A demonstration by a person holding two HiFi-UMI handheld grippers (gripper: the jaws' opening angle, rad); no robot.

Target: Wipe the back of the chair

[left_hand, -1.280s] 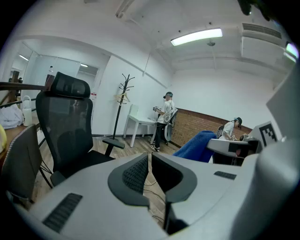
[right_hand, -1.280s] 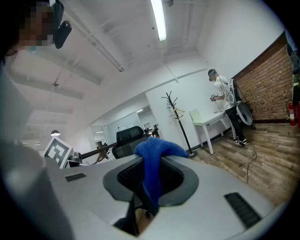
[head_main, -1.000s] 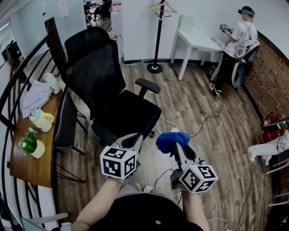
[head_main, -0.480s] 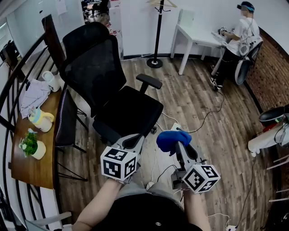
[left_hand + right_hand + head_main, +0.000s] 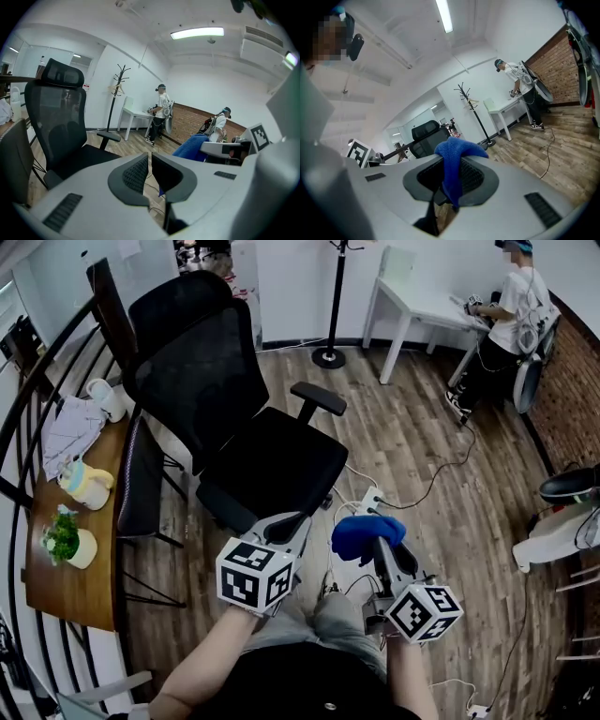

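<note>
Head view: black chair back point(image 5: 202, 381) upright, ahead of left gripper point(image 5: 287, 523) and right gripper point(image 5: 377, 547), apart from both. Left gripper view: jaws nearly together, gripping nothing. Right gripper view: jaws clamped on blue cloth point(image 5: 452, 161).

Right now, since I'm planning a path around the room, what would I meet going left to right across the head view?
From the left: potted plant → chair back → coat stand → white desk → person at the desk.
</note>
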